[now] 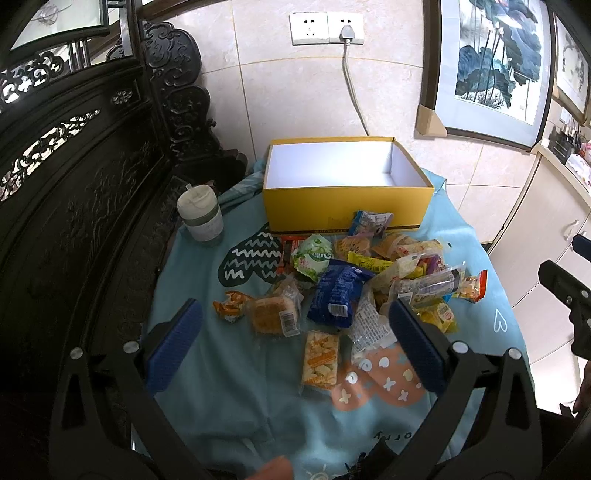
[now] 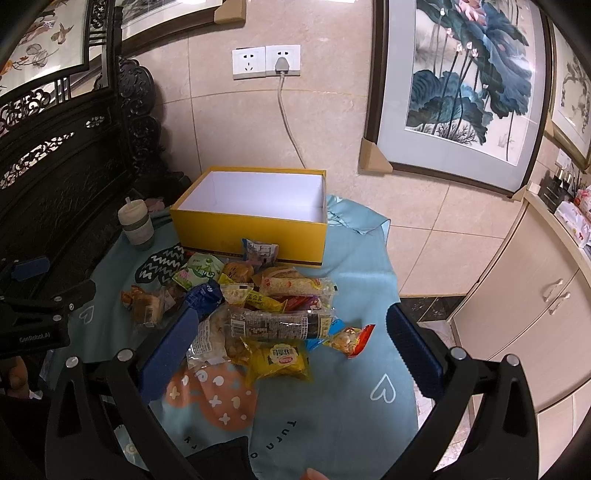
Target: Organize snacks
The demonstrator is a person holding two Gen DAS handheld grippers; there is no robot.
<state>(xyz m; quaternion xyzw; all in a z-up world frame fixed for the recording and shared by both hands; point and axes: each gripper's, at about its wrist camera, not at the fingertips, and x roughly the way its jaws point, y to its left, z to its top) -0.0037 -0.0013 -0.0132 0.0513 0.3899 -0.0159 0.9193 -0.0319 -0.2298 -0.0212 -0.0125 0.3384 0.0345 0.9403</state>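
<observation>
An empty yellow box with a white inside stands open at the back of a light blue cloth; it also shows in the right wrist view. A pile of wrapped snacks lies in front of it, among them a blue packet, a green packet, a cracker bar and a long dark roll. My left gripper is open above the near snacks. My right gripper is open above the pile, over a yellow packet.
A white lidded cup stands left of the box. Dark carved wooden furniture lines the left side. A tiled wall with sockets and framed paintings is behind. Cream cabinets stand to the right.
</observation>
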